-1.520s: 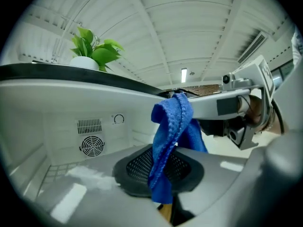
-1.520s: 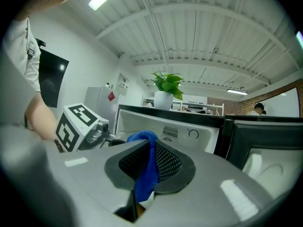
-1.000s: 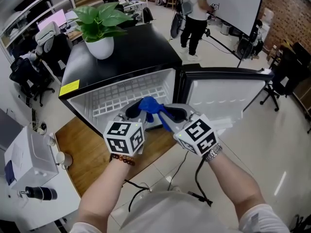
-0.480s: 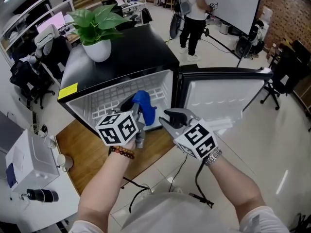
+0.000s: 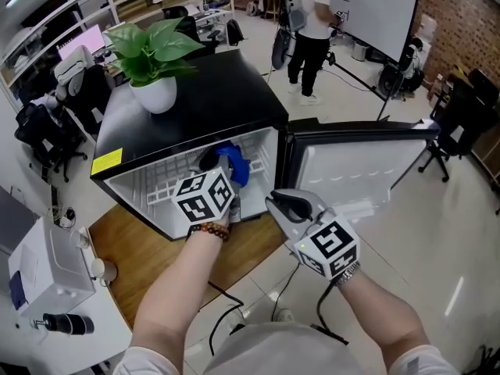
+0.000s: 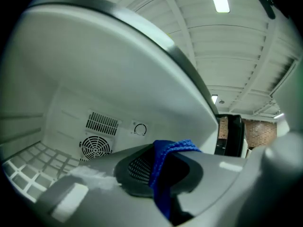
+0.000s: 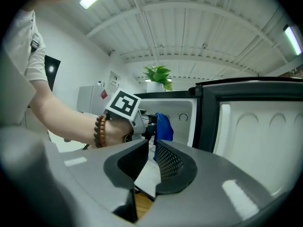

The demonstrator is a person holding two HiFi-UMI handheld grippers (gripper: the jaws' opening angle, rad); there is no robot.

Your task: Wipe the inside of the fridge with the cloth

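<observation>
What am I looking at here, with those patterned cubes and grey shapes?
No robot: a person holds a two-jaw gripper in each hand; the patterned cubes belong to them. One picture comes from a camera on the person's head; the other two ride on the grippers, looking along their jaws. The left gripper, shut on a blue cloth, reaches into the open fridge. The right gripper hangs outside, empty, its jaws closing. A potted plant stands on the fridge.

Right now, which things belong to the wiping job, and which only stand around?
Job: blue cloth, clamped in the left gripper; fridge, with its door open.
Standing around: potted plant on the fridge top; whiteboard; office chair; person behind.
</observation>
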